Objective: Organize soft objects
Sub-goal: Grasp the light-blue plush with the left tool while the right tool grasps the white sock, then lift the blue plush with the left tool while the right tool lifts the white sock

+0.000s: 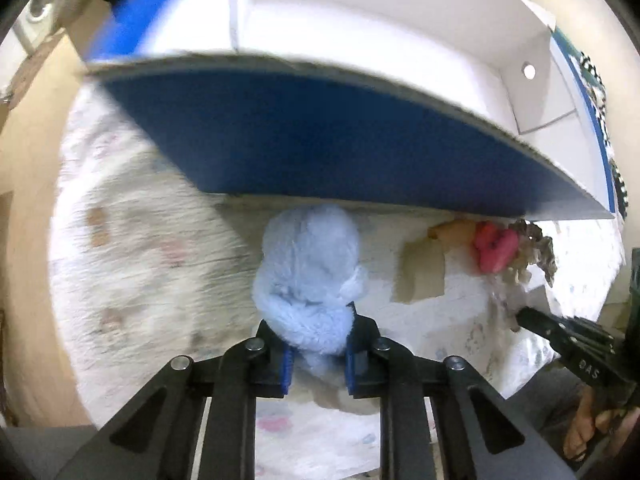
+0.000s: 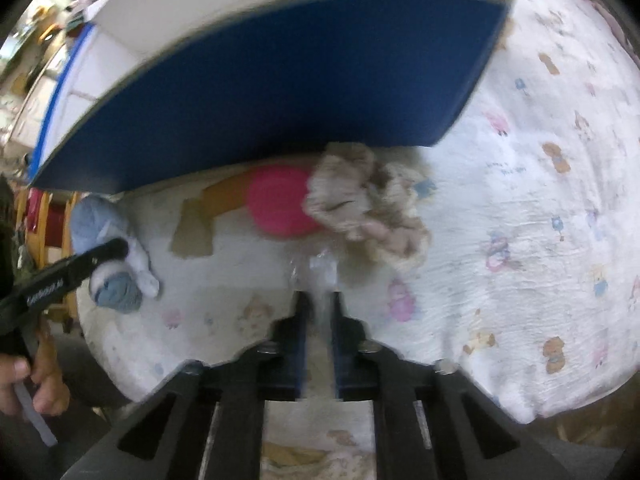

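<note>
My left gripper [image 1: 316,332] is shut on a light blue plush toy [image 1: 312,276], held just in front of the blue wall of an open box [image 1: 320,132] with a white inside. In the right wrist view the same blue plush [image 2: 108,248] sits in the left gripper's fingers [image 2: 100,254]. My right gripper [image 2: 318,300] is shut on a clear plastic wrapper [image 2: 316,268] attached to a beige curly plush toy [image 2: 368,200] with a pink round part [image 2: 276,206]. That toy lies against the box wall [image 2: 280,88]. It also shows in the left wrist view [image 1: 512,248].
A white cloth with cartoon prints [image 2: 540,200] covers the table. Brown tape patches [image 1: 420,276] lie on the cloth near the box. The right gripper [image 1: 560,332] shows at the right of the left wrist view. Wooden furniture [image 1: 24,200] stands at the left.
</note>
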### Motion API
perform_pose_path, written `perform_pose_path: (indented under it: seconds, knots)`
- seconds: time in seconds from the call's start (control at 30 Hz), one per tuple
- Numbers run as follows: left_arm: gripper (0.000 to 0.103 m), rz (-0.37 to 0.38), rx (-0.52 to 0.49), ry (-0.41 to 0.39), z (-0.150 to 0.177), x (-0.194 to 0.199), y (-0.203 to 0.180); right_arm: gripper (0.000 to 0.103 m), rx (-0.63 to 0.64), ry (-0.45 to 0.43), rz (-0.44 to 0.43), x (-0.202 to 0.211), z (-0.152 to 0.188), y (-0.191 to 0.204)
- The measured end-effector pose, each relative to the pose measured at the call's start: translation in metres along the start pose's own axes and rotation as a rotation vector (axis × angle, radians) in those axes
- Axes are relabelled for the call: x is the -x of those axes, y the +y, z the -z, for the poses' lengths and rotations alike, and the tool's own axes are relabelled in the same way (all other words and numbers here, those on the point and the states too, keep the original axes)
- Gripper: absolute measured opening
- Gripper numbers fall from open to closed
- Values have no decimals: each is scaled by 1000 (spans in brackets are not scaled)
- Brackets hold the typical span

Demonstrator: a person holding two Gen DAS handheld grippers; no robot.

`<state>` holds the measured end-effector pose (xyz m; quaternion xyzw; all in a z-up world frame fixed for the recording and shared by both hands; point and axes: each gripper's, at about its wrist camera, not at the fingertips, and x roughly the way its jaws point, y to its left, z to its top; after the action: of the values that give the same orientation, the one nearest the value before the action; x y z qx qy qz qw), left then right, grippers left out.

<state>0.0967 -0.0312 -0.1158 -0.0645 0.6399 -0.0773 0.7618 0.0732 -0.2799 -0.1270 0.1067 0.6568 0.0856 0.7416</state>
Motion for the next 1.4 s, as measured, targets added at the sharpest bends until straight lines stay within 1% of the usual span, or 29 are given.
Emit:
perform_pose_path:
  seconds: [0.1, 0.13, 0.23, 0.3, 0.33, 0.37, 0.4, 0.43, 0.5, 0.53, 0.6, 0.73, 0.83, 0.9, 1.0, 1.07, 1.13, 1.23, 1.3, 1.4]
  knots:
    - [17, -22, 21, -47, 6, 21, 8, 8, 25, -15, -40, 7, 11, 8]
    - [17, -23, 30, -62, 9, 28, 11, 8, 37, -29, -53, 8, 19, 13]
    - [17, -32, 50, -100, 20, 43, 19, 8, 61, -73, -104, 23, 24, 21]
    - [17, -30, 61, -125, 32, 51, 29, 8, 83, -122, -134, 35, 27, 28]
    - [17, -29, 70, -142, 35, 69, 42, 8, 96, -153, -148, 41, 27, 30]
    - [17, -39, 69, -160, 37, 74, 44, 8, 109, -187, -159, 48, 27, 32]
    - [17, -60, 58, -191, 43, 84, 42, 8, 121, -228, -161, 57, 26, 37]
    - [17, -75, 55, -220, 45, 78, 39, 8, 131, -264, -170, 65, 26, 34]
    - [17, -77, 51, -282, 58, 95, 43, 8, 148, -340, -186, 83, 23, 37]
    - [17, -62, 52, -316, 62, 105, 43, 8, 160, -383, -186, 92, 24, 40]
    - [17, 1, 60, -390, 66, 125, 41, 8, 174, -449, -202, 108, 27, 42]
    - [17, 58, 40, -519, 65, 157, 35, 8, 198, -562, -212, 132, 27, 46]
    - [17, 108, 28, -589, 60, 174, 34, 8, 205, -611, -215, 141, 24, 48]
    - [17, 137, 17, -605, 55, 179, 33, 8, 203, -614, -223, 139, 21, 45]
    - [17, 195, 2, -586, 48, 177, 32, 8, 187, -592, -237, 140, 20, 42]
    - [17, 243, 8, -537, 42, 166, 33, 8, 182, -564, -236, 135, 19, 43]
    - [17, 265, 21, -464, 39, 147, 34, 8, 180, -530, -229, 129, 18, 42]
    - [17, 297, 101, -293, 27, 105, 40, 8, 166, -470, -202, 115, 14, 43]
    - [17, 289, 132, -190, 18, 77, 41, 8, 153, -430, -180, 104, 12, 42]
    - [18, 193, 149, -91, 8, 42, 39, 8, 135, -376, -144, 86, 8, 38]
